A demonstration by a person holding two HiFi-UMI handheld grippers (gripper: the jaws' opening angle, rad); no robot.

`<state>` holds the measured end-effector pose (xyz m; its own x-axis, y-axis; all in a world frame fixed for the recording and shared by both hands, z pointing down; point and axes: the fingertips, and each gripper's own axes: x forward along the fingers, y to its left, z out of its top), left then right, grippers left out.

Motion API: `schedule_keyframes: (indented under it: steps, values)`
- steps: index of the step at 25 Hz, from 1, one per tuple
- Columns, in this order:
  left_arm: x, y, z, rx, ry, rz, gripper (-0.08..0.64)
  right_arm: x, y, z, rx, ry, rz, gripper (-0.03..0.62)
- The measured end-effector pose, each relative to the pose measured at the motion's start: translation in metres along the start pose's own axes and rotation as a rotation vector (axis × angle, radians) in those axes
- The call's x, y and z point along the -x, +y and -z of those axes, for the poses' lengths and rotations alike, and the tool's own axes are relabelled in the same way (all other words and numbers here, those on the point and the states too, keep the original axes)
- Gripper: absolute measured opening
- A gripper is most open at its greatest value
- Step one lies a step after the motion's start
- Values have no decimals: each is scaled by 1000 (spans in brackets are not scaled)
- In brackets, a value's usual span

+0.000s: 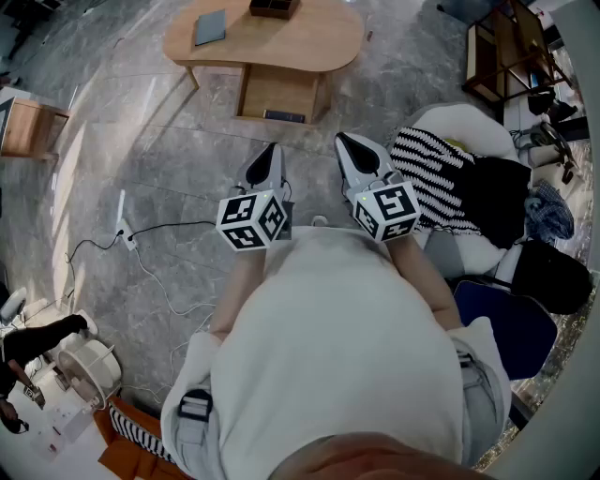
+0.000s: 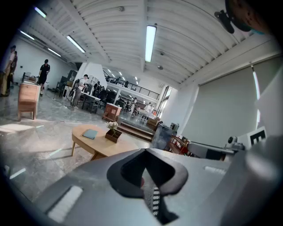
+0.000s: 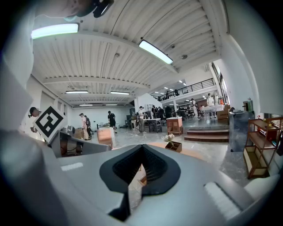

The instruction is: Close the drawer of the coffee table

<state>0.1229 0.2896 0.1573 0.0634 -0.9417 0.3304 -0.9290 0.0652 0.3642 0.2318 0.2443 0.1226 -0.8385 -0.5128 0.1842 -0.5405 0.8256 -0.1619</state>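
Note:
The oval wooden coffee table [image 1: 309, 42] stands on the marble floor ahead of me, with a blue-grey book [image 1: 210, 26] and a dark planter box [image 1: 274, 7] on top. Its drawer [image 1: 278, 92] is pulled out towards me, and a dark flat item [image 1: 284, 116] lies at its front. My left gripper [image 1: 272, 150] and right gripper [image 1: 345, 141] are held side by side at waist height, well short of the drawer, both shut and empty. In the left gripper view the table [image 2: 99, 145] lies beyond the shut left gripper [image 2: 145, 152]. In the right gripper view the planter box [image 3: 173, 145] shows above the right gripper [image 3: 141, 148].
A white armchair [image 1: 450, 127] piled with a striped cloth [image 1: 431, 173] and dark clothes stands to my right. A power strip and cable [image 1: 127, 234] lie on the floor at left. Also here are a wooden cabinet [image 1: 28, 127], a shelf unit [image 1: 506, 56] and a fan [image 1: 89, 366].

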Motion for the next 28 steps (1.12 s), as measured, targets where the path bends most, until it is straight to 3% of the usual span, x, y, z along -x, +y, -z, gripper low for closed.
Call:
schedule_keyframes:
  steps: [28]
  values:
    - [-17,5,-1,6,11,-37,-2,-14,-12,9,-62,9,-52,0]
